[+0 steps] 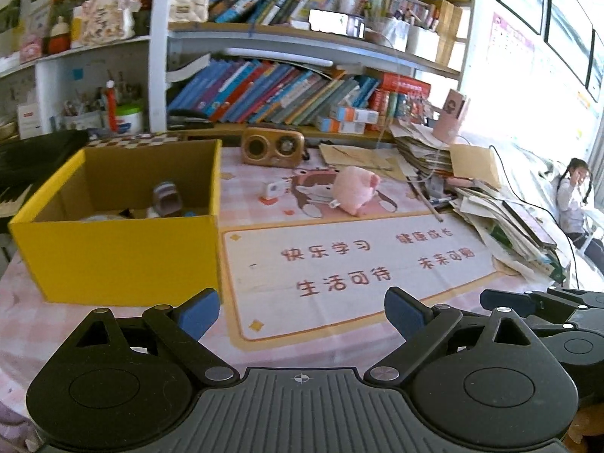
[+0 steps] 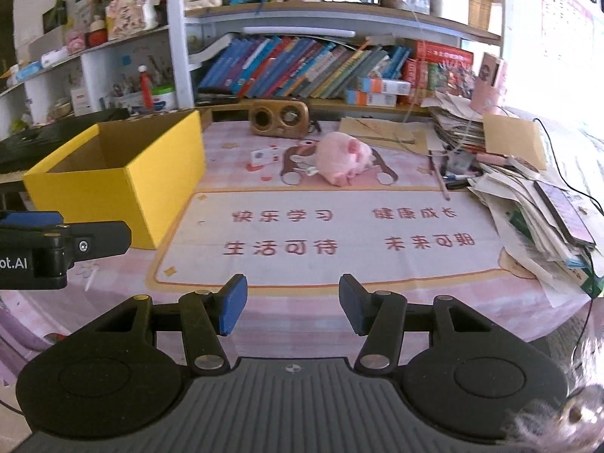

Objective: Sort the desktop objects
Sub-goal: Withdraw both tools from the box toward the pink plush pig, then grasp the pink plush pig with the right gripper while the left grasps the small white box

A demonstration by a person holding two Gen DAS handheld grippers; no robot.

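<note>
With the left gripper [image 1: 302,311] and right gripper [image 2: 292,304] both spread wide and empty, the soft pink plush pig [image 2: 343,158] lying mid-mat beyond the yellow cardboard box [image 2: 113,185] probably feels light and squashy, best pinched across its rounded body.

Matt yellow cardboard box [image 1: 120,256], fuzzy pink plush toy [image 1: 355,188], glossy wooden speaker [image 1: 272,147]

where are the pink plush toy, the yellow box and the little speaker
pink plush toy [image 2: 341,158], right wrist view, middle of its body
yellow box [image 1: 124,260], left wrist view, front wall
speaker [image 1: 272,148], left wrist view, front face
</note>
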